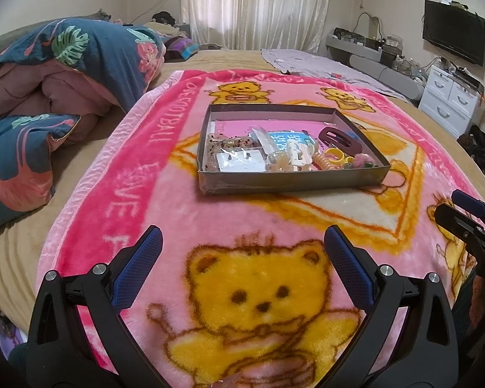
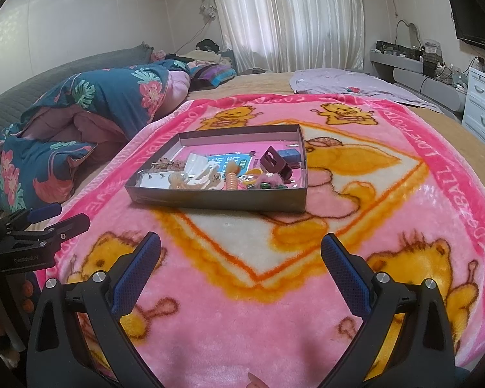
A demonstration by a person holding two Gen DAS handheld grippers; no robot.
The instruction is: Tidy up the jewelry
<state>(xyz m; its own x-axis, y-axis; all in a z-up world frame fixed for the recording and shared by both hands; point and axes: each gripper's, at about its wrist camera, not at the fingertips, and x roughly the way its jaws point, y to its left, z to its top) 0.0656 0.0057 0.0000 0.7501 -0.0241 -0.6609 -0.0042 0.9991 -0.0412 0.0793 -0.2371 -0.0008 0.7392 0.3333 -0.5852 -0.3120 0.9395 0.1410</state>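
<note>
With both the left gripper (image 1: 242, 242) and the right gripper (image 2: 241, 242) spread wide and empty, we should reach low over the tray (image 1: 291, 181) wall and pinch one loose piece, say the claw clip (image 2: 276, 163).

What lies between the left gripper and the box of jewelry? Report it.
Only bare pink bear-print blanket. In the left wrist view, nothing rests on the stretch from the open left gripper to the box; the right wrist view agrees.
</note>
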